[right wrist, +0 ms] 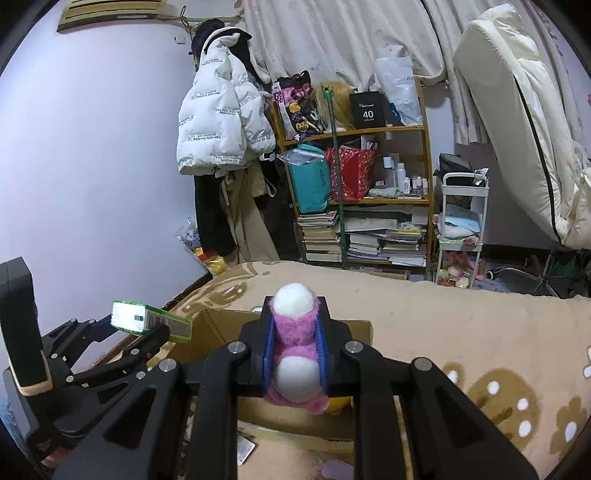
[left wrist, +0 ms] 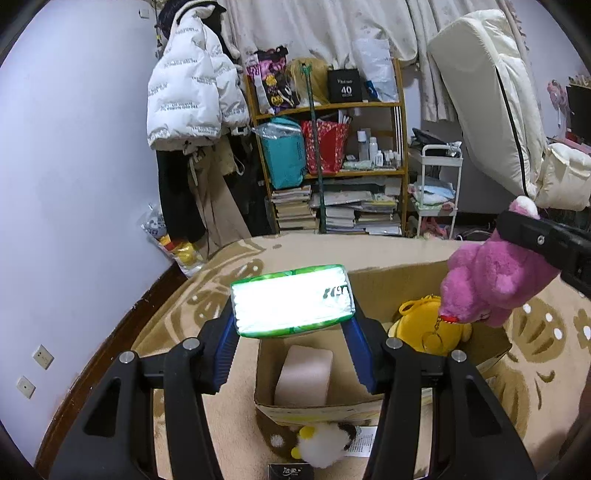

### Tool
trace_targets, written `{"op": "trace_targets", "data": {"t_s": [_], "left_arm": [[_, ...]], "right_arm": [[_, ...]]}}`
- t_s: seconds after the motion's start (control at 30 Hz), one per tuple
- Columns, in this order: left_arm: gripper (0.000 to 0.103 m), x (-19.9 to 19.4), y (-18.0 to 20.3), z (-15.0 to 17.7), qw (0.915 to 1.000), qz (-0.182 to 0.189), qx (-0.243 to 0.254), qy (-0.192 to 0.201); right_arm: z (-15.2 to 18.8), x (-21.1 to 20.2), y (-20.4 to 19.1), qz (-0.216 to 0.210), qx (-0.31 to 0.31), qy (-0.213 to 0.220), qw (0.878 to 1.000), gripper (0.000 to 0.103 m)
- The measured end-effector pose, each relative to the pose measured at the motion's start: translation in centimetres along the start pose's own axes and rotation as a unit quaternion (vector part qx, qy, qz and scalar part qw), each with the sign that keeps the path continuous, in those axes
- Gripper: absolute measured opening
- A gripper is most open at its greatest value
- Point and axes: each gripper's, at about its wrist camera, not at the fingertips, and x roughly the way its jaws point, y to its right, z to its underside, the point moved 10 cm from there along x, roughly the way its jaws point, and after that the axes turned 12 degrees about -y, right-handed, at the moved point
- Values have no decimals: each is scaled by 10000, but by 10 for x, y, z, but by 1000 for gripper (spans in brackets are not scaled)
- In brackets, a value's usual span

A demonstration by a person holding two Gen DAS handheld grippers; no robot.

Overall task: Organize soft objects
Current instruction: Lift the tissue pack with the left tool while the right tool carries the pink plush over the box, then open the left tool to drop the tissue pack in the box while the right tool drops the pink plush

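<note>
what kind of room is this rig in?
Most likely a lived-in bedroom. A mattress leans upright against the curtains, a puffer jacket hangs on the wall, and a cluttered shelf holds books and bags. The cardboard box sits on a patterned blanket.

Wooden bookshelf (left wrist: 328,155) against the back curtain (left wrist: 332,29), taken as landmark. Left of it, a white puffer jacket (left wrist: 192,88) hangs on the lilac wall (left wrist: 74,147) above dark and beige garments. On its middle shelf stand a teal bag (left wrist: 286,155) and a red bag (left wrist: 327,147); stacked books (left wrist: 295,210) fill its lowest shelf. Right of it stands a white cart (left wrist: 437,184), then a tilted white mattress (left wrist: 487,99).
</note>
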Motion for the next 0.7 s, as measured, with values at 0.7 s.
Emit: {"op": "trace_targets", "data": {"t_s": [0.7], "left_arm": [[54,64,8,40,9928,139,-60,-1184]], "right_arm": [[57,68,12,-122,82,-798,9967,21]]}}
